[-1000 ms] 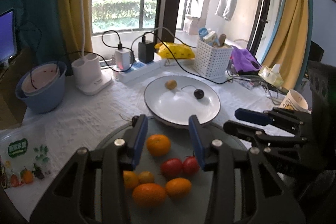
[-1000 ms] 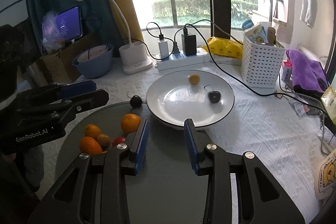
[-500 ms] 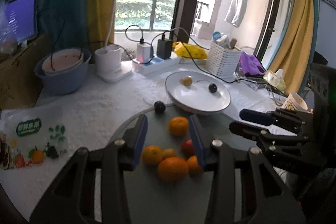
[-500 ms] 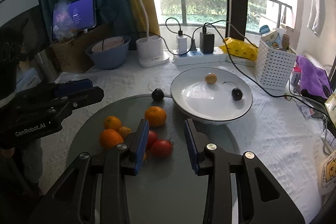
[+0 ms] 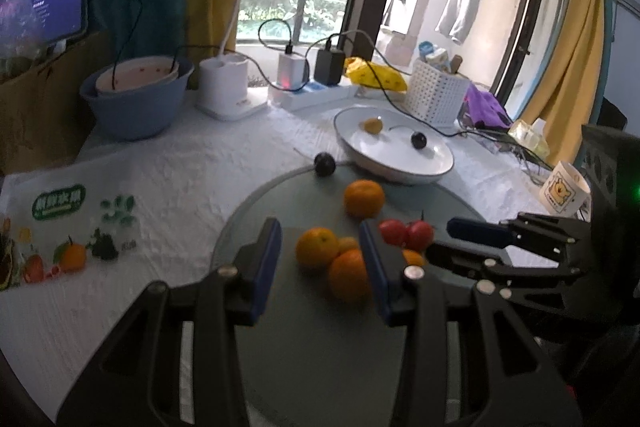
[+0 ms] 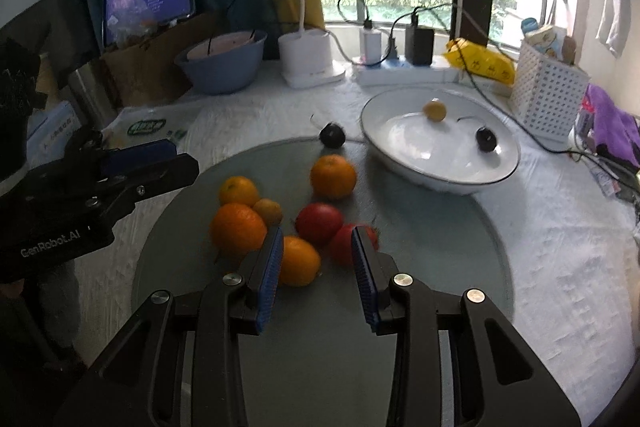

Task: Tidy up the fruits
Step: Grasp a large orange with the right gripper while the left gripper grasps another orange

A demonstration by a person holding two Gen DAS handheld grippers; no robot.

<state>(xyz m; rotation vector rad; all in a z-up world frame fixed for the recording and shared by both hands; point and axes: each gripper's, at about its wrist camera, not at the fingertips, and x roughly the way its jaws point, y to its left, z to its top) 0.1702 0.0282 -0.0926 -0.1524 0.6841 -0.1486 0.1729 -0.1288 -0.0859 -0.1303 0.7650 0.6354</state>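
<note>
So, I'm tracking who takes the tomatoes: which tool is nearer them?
Right. The right tool hangs just before the tomatoes; the left tool faces the oranges beside them.

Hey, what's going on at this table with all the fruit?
A person holds a tool in each hand over a round grey board piled with oranges and tomatoes. The left tool and right tool are both open and empty, poised above the pile. A white plate beside the board already holds a small yellow fruit and a dark one; another dark fruit sits at the board's far edge.
</note>
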